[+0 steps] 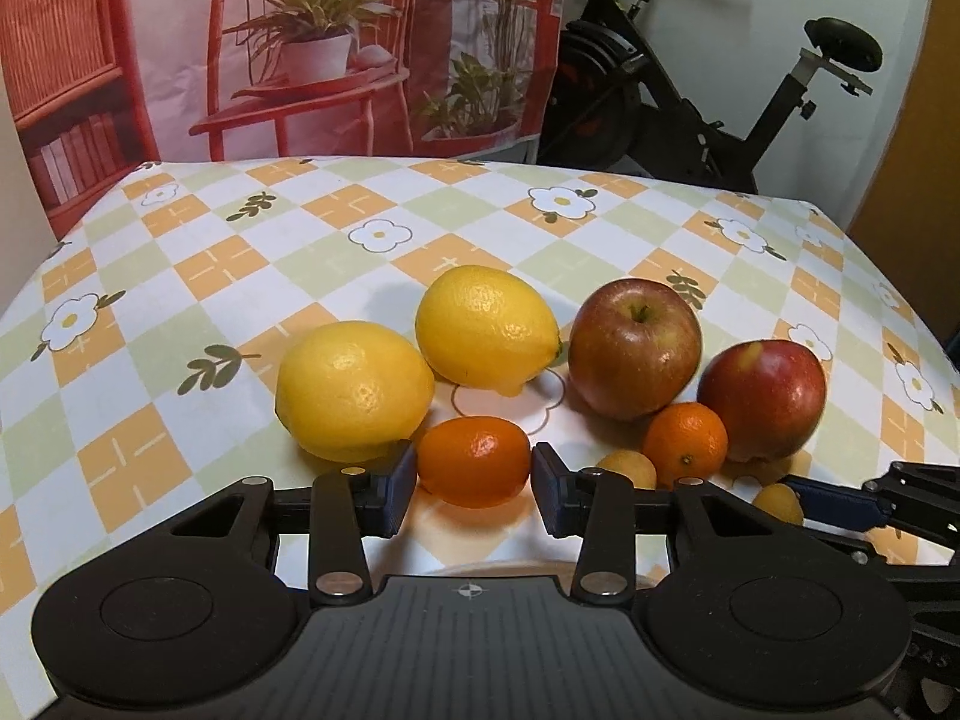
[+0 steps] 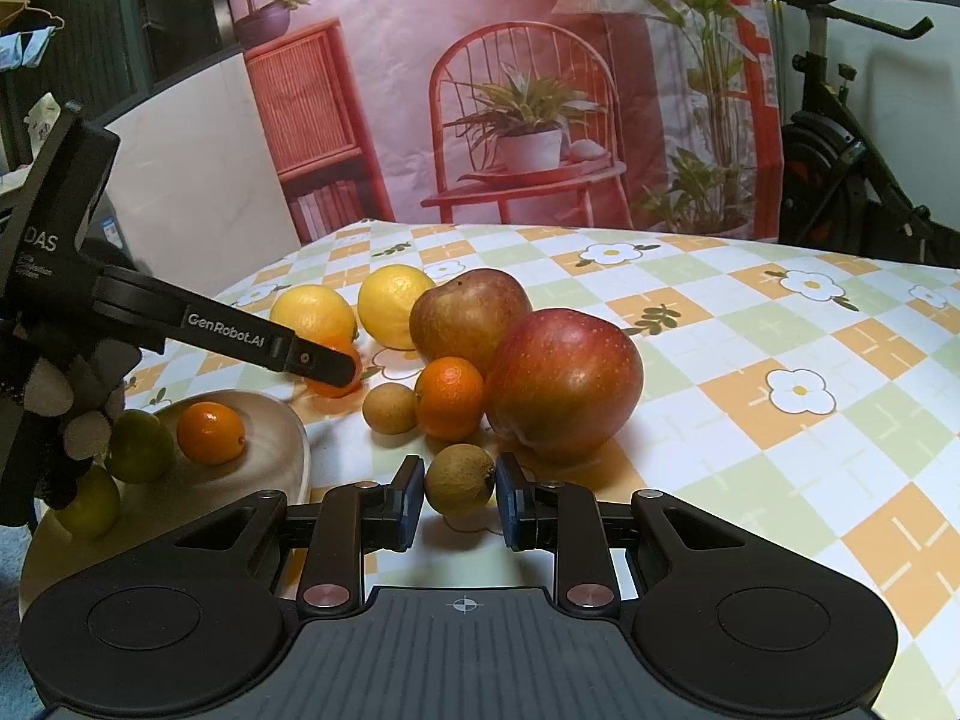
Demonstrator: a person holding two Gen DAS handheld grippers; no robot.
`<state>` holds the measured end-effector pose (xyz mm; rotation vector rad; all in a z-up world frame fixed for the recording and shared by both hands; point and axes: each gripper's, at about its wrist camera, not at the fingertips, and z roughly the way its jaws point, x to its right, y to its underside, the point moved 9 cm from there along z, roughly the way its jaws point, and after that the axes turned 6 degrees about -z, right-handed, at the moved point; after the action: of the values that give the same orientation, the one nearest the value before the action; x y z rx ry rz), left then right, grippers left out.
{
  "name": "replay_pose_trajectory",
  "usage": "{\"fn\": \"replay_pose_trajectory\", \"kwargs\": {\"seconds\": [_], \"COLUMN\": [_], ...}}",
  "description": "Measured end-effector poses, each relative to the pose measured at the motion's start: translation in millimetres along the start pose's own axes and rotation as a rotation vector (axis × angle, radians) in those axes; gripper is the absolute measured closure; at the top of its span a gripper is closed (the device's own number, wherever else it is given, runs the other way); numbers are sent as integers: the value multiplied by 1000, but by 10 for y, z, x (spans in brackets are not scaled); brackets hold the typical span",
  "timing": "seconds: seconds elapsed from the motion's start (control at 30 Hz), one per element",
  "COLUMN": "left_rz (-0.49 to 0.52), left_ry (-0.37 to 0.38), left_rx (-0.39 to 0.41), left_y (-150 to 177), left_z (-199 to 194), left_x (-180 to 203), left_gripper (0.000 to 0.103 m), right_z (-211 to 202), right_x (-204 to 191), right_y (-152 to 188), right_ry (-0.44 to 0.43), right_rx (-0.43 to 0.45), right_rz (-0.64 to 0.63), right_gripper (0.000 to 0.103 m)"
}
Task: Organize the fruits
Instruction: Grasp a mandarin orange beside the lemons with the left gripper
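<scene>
My left gripper (image 1: pixel 474 474) is shut on a small orange kumquat (image 1: pixel 474 461), low over the table; it also shows in the right wrist view (image 2: pixel 336 369). My right gripper (image 2: pixel 459 495) is shut on a brown longan (image 2: pixel 459 478). Two lemons (image 1: pixel 354 390) (image 1: pixel 486 327), two red apples (image 1: pixel 635 348) (image 1: pixel 761 401), a mandarin (image 1: pixel 685 445) and another longan (image 1: pixel 627 468) lie on the cloth. A beige plate (image 2: pixel 288 432) at the left holds a kumquat (image 2: pixel 211 432) and two green limes (image 2: pixel 139 447).
The table has a checkered flower cloth (image 1: pixel 240 276). A printed backdrop (image 1: pixel 336 48) hangs behind it. An exercise bike (image 1: pixel 720 78) stands at the back right. The table's far edge and right edge are near the fruit group.
</scene>
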<state>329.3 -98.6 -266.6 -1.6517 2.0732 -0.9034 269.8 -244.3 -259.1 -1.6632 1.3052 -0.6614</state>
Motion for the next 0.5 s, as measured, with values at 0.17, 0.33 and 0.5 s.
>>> {"fn": "replay_pose_trajectory", "kwargs": {"seconds": [0.17,0.33,0.5], "left_rz": [38,56,59], "left_ry": [21,43,60], "left_rx": [28,60,77], "left_y": [9,31,126], "left_z": [-150,-357,-569], "left_x": [79,126,122], "left_gripper": [59,59,59], "right_z": [-1,1,-28], "right_x": [1,-2,-9], "right_y": [-3,3,7], "right_ry": [-1,-3,-18], "right_rx": [0,4,23], "right_rz": [1,2,5], "right_gripper": [79,80,79]}}
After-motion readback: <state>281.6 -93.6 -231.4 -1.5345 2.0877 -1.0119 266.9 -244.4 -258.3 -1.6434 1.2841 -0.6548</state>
